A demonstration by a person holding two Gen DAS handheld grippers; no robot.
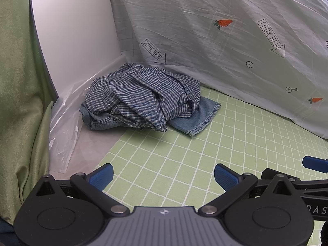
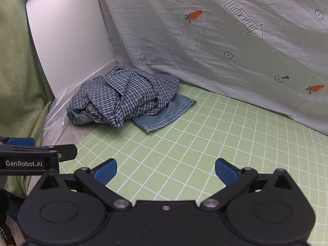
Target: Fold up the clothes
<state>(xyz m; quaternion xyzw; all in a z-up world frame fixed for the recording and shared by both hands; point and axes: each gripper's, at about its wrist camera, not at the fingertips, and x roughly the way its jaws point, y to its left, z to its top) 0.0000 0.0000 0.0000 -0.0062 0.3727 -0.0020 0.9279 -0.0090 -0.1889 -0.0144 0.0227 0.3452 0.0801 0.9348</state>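
Note:
A crumpled blue-and-white checked shirt [image 1: 141,96] [image 2: 125,96] lies heaped on a piece of blue denim [image 1: 196,116] [image 2: 166,114] at the far left of the green gridded cloth [image 1: 184,164] [image 2: 205,143]. My left gripper [image 1: 164,177] hovers over the cloth well short of the heap, open, nothing between its blue pads. My right gripper [image 2: 166,172] is open too and empty, beside the left one. In the left wrist view a blue fingertip [image 1: 313,163] of the right gripper pokes in at the right edge. The left gripper's side [image 2: 30,155] shows at the left of the right wrist view.
A pale sheet [image 1: 225,41] [image 2: 225,41] printed with carrots and arrows rises behind the clothes. A white panel [image 1: 71,30] [image 2: 67,41] stands at the back left, with clear plastic film [image 1: 63,135] at its foot. Green curtain fabric [image 1: 18,102] [image 2: 14,82] hangs on the left.

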